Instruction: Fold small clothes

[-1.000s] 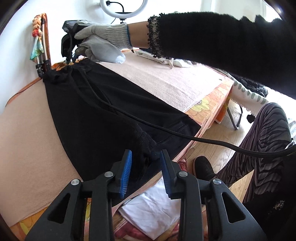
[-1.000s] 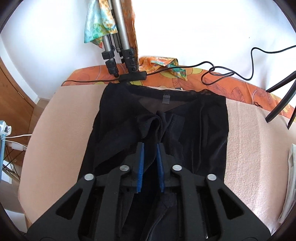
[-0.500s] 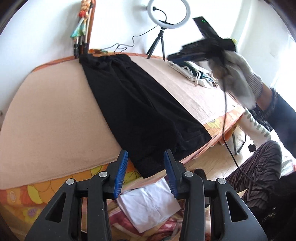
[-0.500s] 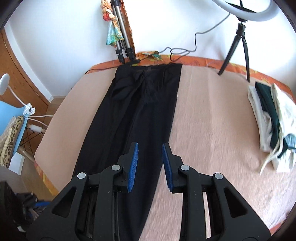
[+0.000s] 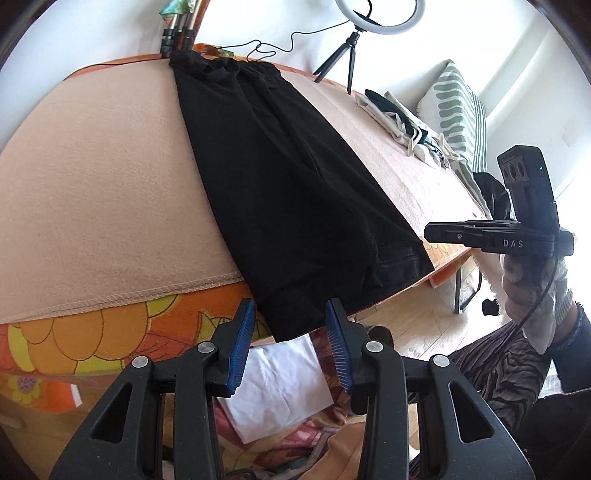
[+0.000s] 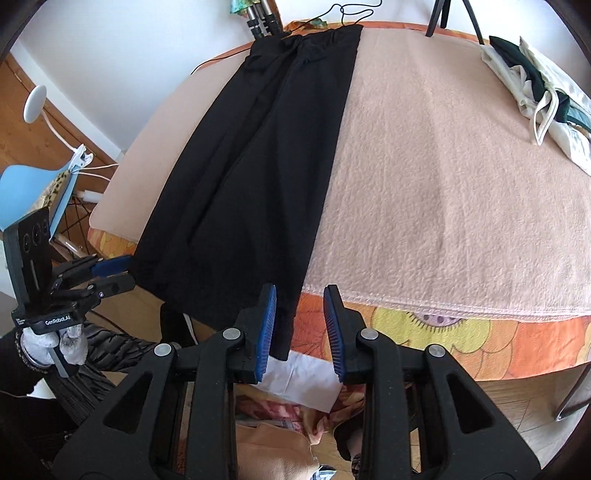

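Table (image 6: 443, 166) under a pink blanket (image 5: 92, 177), orange flowered cover showing at the near edge. The black garment (image 5: 288, 177), long, skirt or trousers, I can't tell which, lies lengthwise down the middle, waistband at the far end by the tripod legs (image 5: 177, 33), hem draped just over the near edge. A second ago my right gripper was low over the bunched waistband at the far end; since then I've pulled it back along the whole length, and the cloth now looks smoothed flat. A pile of light and dark-green clothes (image 6: 535, 81) sits well apart at the far right. Right gripper (image 6: 299, 328) hangs at the hem's right corner, jaws narrowly parted, nothing pinched, fabric edge just beside its left pad. Left gripper (image 5: 290, 347) is at the hem's other corner; jaws partly apart and closing, empty, with the hem just beyond the tips. My reading: spreading is done, both grippers are staged at the hem corners, and the next move is to take them and carry the hem toward the waistband.
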A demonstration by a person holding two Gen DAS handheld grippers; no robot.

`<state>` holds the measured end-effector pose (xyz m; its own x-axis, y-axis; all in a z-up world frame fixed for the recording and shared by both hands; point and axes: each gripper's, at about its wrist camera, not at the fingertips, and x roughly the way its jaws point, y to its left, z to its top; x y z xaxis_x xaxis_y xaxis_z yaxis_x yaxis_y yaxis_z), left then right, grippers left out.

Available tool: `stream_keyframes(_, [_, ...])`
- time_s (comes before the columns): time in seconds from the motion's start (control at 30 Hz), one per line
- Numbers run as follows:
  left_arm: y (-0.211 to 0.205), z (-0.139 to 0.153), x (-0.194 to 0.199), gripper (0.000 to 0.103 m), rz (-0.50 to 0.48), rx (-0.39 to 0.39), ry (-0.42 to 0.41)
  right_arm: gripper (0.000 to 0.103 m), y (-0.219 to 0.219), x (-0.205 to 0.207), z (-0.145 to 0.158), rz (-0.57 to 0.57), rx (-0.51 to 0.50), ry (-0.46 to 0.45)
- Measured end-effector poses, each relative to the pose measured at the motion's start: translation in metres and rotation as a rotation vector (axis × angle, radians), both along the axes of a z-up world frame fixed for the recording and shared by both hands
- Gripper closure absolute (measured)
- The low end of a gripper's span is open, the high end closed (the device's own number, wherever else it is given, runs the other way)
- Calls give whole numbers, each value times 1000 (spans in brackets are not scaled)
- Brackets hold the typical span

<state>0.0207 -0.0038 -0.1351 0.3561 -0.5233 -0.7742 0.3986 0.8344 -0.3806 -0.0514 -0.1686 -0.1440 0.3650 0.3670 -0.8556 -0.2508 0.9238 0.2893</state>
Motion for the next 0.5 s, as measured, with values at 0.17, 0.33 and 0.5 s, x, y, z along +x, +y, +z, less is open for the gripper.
stream_keyframes(0.17, [-7, -3, -2, 99, -23, 46, -44, 75, 19, -7, -7, 48, -93, -12])
stream_keyframes(0.33, [-8, -2, -6, 101, -34, 87, -91, 99, 25, -7, -8, 67, -137, -24])
stream_keyframes(0.5, [-7, -1, -10, 101, -57, 79, -107, 99, -7, -14, 7, 17, -31, -40])
